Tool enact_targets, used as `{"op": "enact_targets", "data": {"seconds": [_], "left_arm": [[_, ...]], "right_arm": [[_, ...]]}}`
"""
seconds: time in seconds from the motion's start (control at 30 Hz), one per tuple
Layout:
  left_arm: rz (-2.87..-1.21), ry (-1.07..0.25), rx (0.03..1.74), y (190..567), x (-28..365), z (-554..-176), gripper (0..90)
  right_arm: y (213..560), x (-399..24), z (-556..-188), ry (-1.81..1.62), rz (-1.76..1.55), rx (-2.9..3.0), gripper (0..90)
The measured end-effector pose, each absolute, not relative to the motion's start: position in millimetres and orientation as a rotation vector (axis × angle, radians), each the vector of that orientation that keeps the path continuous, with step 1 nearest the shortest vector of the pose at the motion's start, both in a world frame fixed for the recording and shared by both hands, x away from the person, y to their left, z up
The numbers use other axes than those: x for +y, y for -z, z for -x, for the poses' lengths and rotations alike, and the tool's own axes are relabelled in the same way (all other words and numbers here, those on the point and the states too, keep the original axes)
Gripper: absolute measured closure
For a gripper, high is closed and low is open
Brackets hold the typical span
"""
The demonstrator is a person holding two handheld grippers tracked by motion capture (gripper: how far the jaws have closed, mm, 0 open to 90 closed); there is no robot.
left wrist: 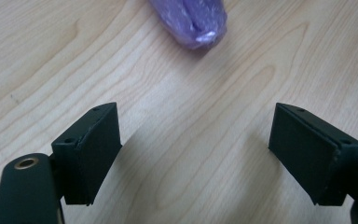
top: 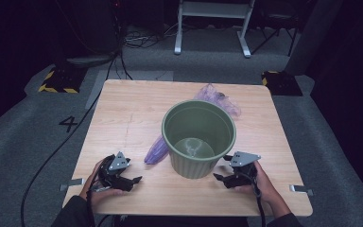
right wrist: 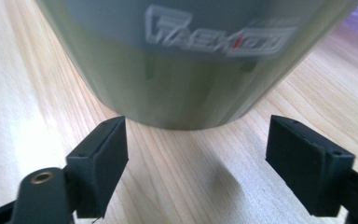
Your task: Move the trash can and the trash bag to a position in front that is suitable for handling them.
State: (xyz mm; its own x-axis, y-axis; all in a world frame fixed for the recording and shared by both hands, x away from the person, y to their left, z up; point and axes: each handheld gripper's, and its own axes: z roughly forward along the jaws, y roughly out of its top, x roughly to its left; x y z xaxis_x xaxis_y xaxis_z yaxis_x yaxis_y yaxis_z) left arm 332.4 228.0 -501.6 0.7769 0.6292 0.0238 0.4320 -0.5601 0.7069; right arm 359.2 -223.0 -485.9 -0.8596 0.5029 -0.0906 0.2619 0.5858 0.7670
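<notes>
Clearly, raised lettering on the green bin [right wrist: 177,70] reads "FASHION".

Wood, plastic and thin film on show

The table [top: 123,123] is showing pale, smooth, matt wood grain; the green bin [top: 198,137] is looking like ribbed, faintly glossy plastic; at its 8 o'clock the purple bag [left wrist: 191,21] is gleaming as thin crinkled film.
</notes>
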Motion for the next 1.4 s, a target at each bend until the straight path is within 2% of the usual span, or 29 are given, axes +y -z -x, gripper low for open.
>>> {"op": "enact_targets", "data": {"seconds": [0.33,1.4], "left_arm": [[-2.229,-0.336,0.816,504,244,-329,15.3],[-2.23,-0.329,0.825,504,244,-330,13.7]], "right_arm": [[471,-215,-369,-1.242,-0.579,2.526,14.6],[470,-160,-356,-1.258,-0.405,2.557,16.6]]}}
